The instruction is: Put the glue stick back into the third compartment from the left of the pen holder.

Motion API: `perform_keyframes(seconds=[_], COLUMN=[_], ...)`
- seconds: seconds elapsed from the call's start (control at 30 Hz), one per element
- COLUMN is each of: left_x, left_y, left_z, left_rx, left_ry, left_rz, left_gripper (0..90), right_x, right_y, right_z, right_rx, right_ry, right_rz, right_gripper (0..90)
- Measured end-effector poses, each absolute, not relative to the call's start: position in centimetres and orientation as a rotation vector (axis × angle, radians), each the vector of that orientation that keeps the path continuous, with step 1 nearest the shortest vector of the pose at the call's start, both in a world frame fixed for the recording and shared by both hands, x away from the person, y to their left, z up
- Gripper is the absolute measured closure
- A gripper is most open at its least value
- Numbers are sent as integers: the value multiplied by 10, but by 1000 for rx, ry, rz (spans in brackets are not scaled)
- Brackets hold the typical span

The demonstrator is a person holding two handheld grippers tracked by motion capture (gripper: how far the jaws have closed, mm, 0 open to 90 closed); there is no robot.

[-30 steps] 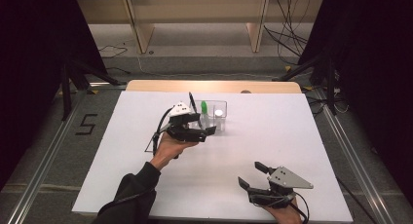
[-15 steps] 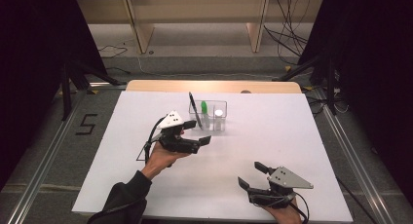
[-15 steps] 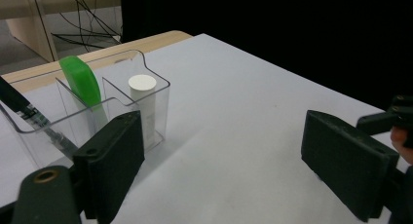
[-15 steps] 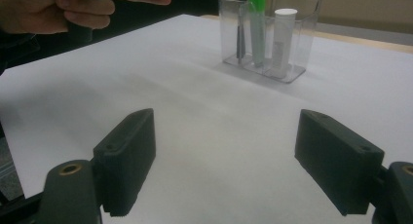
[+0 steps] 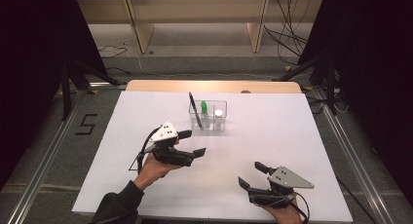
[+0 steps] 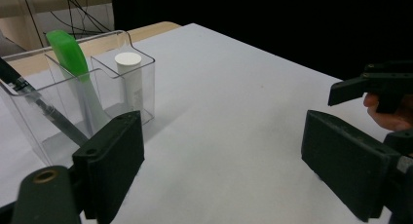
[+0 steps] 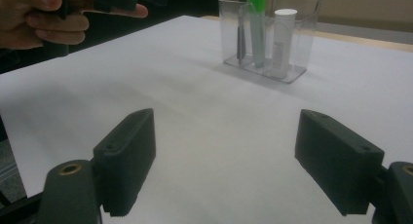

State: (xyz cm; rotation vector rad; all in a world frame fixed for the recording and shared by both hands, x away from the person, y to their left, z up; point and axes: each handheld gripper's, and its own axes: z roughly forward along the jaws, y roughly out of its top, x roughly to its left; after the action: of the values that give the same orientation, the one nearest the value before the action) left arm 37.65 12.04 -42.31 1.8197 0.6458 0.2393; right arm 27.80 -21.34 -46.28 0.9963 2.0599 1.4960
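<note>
I see the clear holder (image 5: 208,116) just above the middle of the high view, standing up so the black pen (image 5: 195,110), green marker (image 5: 205,107) and white tube (image 5: 219,115) stay upright. My left gripper (image 5: 193,142) sits below it, jaws apart and empty. My right gripper (image 5: 253,175) rests lower right, jaws apart, empty too.

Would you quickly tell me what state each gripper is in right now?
Left gripper: open, holding nothing.
Right gripper: open, holding nothing, low over the white table.
</note>
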Motion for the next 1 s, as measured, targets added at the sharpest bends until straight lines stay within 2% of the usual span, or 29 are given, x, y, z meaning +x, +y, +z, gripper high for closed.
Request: perform_keyframes(seconds=[1.0], left_x=[327], left_y=[157], left_z=[-461], left_rx=[1842], left_ry=[679], left_rz=[208], left_gripper=[144], right_x=[276], right_y=[-219], right_z=[-465], right_rx=[1030], right_ry=[2062], right_rz=[1501], right_gripper=[235])
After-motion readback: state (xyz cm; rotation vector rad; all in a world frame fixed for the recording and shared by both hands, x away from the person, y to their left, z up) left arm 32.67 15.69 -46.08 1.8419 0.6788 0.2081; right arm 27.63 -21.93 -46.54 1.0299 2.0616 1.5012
